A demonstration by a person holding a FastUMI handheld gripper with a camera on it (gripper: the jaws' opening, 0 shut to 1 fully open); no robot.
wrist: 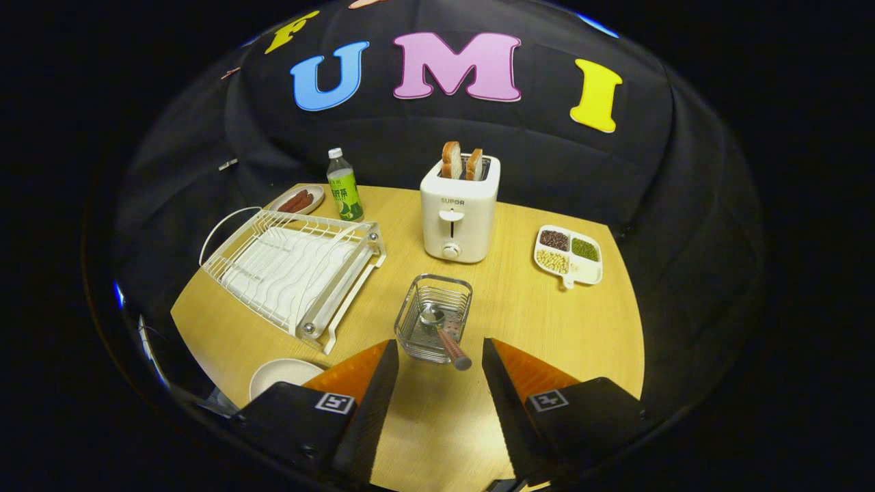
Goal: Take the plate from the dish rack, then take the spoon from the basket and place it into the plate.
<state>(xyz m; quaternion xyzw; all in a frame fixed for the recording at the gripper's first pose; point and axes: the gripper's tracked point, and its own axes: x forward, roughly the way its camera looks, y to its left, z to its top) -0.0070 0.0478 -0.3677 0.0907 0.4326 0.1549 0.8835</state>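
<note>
On the near left of the wooden table [547, 328] lies a round white plate [280, 374], flat on the tabletop, partly hidden behind the left finger of the gripper [439, 352]. Behind the plate, farther back, sits the white wire dish rack [294, 270], its slots holding nothing, one corner reaching toward the table's middle. At the far left, beyond the rack, a small dish with sausages [297, 201] stands just beside a clear bottle with a green label [344, 186]. Toward the middle, a small square metal wire basket [434, 316] sits just ahead of the fingers. Inside it leans the spoon [443, 331]: its shiny metal bowl rests low in the basket, while its brown, wood-like handle slants up over the basket's near rim and ends in a grey cap, pointing into the gap between the fingertips. The gripper's two fingers are spread wide apart and hold nothing; bare table shows between them. Behind the basket stands a white toaster [458, 212] with two slices of bread sticking out of its top. To the right, well apart from the basket, a white divided dish [569, 255] holds dark, green and pale beans in separate compartments.
</note>
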